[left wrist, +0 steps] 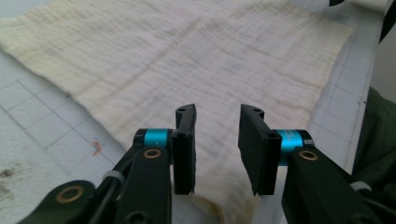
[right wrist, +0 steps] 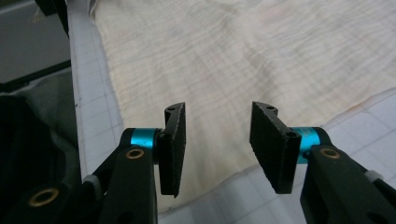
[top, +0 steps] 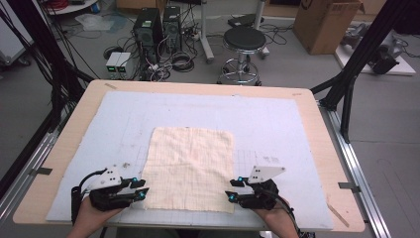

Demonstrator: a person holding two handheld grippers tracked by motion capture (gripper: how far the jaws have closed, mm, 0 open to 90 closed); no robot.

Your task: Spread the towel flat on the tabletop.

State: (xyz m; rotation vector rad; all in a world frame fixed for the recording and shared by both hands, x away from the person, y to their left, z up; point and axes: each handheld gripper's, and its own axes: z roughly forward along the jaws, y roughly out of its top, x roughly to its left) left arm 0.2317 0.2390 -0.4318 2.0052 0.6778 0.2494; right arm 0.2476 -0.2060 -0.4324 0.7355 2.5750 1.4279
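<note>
A cream, faintly checked cloth [top: 190, 166] lies flat on the white gridded mat [top: 277, 124], reaching almost to the mat's near edge. My left gripper [top: 140, 188] rests at the cloth's near left corner, jaws open and pointing right toward it. In the left gripper view the open gripper [left wrist: 217, 114] hovers just over the cloth [left wrist: 187, 60], whose corner bunches slightly under the jaws. My right gripper [top: 232, 189] sits at the near right corner, pointing left. In the right gripper view the gripper [right wrist: 217, 112] is open above the cloth [right wrist: 243, 56] near its edge. Nothing is held.
The mat covers a wooden table [top: 327, 158]. Beyond the table's far edge stand a black stool [top: 244, 39], two computer towers [top: 148, 29] with cables and a cardboard box [top: 324, 22]. Black frame posts [top: 356, 64] rise at both sides.
</note>
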